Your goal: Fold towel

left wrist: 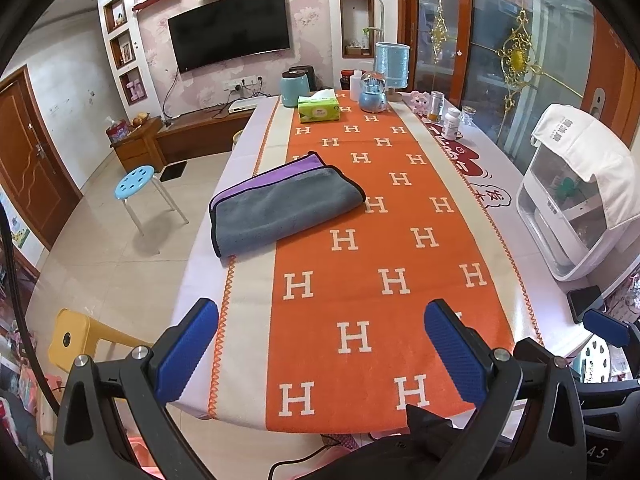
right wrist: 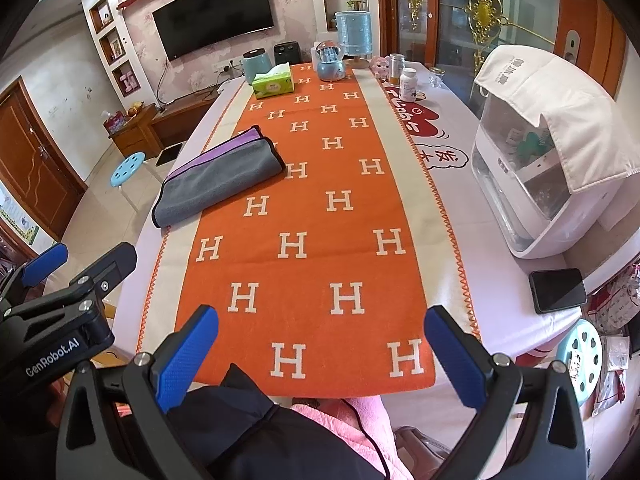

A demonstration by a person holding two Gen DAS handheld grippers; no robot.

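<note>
At the far left a blue stool (left wrist: pixel 135 181) stands on the tiled floor beside the table (left wrist: pixel 208 276). The towel (left wrist: pixel 280 204), grey with a purple underlayer and dark piping, lies folded on the left side of the table, partly on the pale cloth border and partly on the orange runner (left wrist: pixel 360 264) with its white H marks. The left gripper (left wrist: pixel 320 350) hovers over the near end of the runner, well apart from the towel, its blue pads (left wrist: pixel 188 348) spread wide and holding nothing. The right gripper (right wrist: pixel 320 354) hangs beside it over the near table edge, pads (right wrist: pixel 456 360) likewise wide apart and empty. At the far end sit a green tissue box (left wrist: pixel 318 109) and a blue jar (left wrist: pixel 294 88). To the right stand a white appliance (right wrist: pixel 532 168) under a white cloth and, nearer, a black phone (right wrist: pixel 557 290) lying flat.
</note>
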